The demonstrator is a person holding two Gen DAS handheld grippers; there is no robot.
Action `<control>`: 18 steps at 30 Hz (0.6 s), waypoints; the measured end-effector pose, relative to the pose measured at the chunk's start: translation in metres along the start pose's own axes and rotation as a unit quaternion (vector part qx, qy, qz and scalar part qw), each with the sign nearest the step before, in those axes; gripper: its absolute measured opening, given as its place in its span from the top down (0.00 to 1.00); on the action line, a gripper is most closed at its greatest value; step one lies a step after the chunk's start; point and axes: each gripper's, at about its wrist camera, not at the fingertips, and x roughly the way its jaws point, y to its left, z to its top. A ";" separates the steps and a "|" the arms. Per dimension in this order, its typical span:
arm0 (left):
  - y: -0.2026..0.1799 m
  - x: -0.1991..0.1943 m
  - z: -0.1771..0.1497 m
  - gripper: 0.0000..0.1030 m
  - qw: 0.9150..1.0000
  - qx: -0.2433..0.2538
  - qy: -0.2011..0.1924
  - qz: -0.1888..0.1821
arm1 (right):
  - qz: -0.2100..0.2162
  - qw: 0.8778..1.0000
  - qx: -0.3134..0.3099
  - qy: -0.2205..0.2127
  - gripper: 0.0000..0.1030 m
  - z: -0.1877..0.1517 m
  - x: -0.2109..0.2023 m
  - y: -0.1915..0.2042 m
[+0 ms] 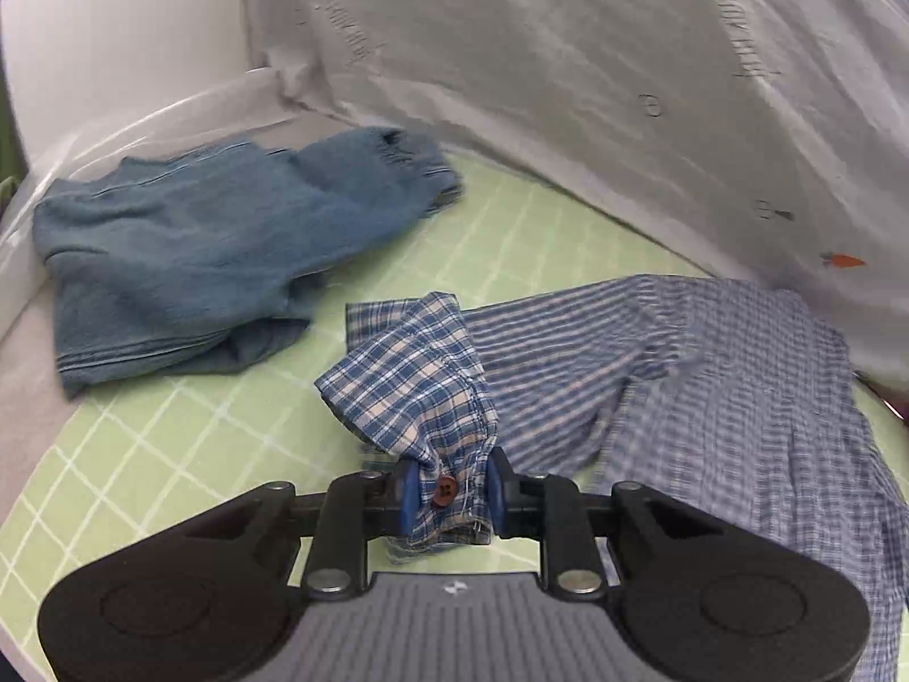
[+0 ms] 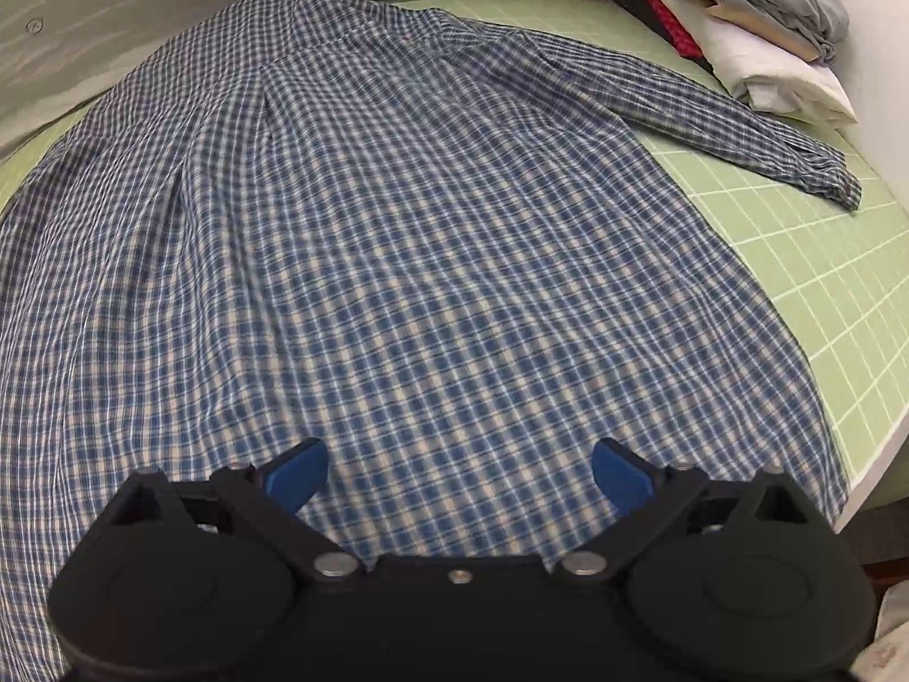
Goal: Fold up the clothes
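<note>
A blue and white plaid shirt [image 2: 397,238] lies spread back-up on the green grid mat [image 2: 824,261]. Its right sleeve [image 2: 738,119] stretches out toward the mat's right edge. My left gripper [image 1: 449,494] is shut on the cuff of the shirt's other sleeve [image 1: 420,386], with a brown button [image 1: 443,491] between the blue pads, held just above the mat. The rest of the shirt [image 1: 710,375] lies to the right in the left wrist view. My right gripper [image 2: 460,472] is open and empty, hovering over the shirt's lower hem.
A crumpled blue garment [image 1: 199,256] lies on the mat [image 1: 170,443] to the left of the held cuff. A white cloth with carrot prints [image 1: 568,85] hangs behind. A stack of folded clothes [image 2: 755,23] sits at the mat's far right. The table edge [image 2: 875,454] is on the right.
</note>
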 end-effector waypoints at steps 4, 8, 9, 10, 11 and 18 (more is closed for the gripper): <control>-0.077 -0.010 -0.008 0.70 0.995 0.060 0.007 -0.075 | 0.005 1.000 0.017 -0.010 0.02 0.009 0.004 -0.024; -0.123 -0.009 -0.023 0.24 0.988 0.096 0.036 -0.114 | 0.009 0.999 0.027 -0.023 0.02 0.017 0.006 -0.036; -0.126 -0.007 -0.025 0.19 0.988 0.100 0.040 -0.113 | 0.010 0.999 0.027 -0.026 0.02 0.018 0.006 -0.037; -0.126 -0.005 -0.027 0.16 0.988 0.104 0.042 -0.109 | 0.012 0.999 0.027 -0.030 0.02 0.020 0.006 -0.038; -0.125 -0.002 -0.028 0.16 0.988 0.105 0.046 -0.099 | 0.015 0.999 0.024 -0.035 0.02 0.023 0.005 -0.036; -0.076 0.031 -0.029 0.14 0.994 0.069 0.090 0.003 | 0.060 0.996 0.002 -0.060 0.03 0.046 -0.003 0.004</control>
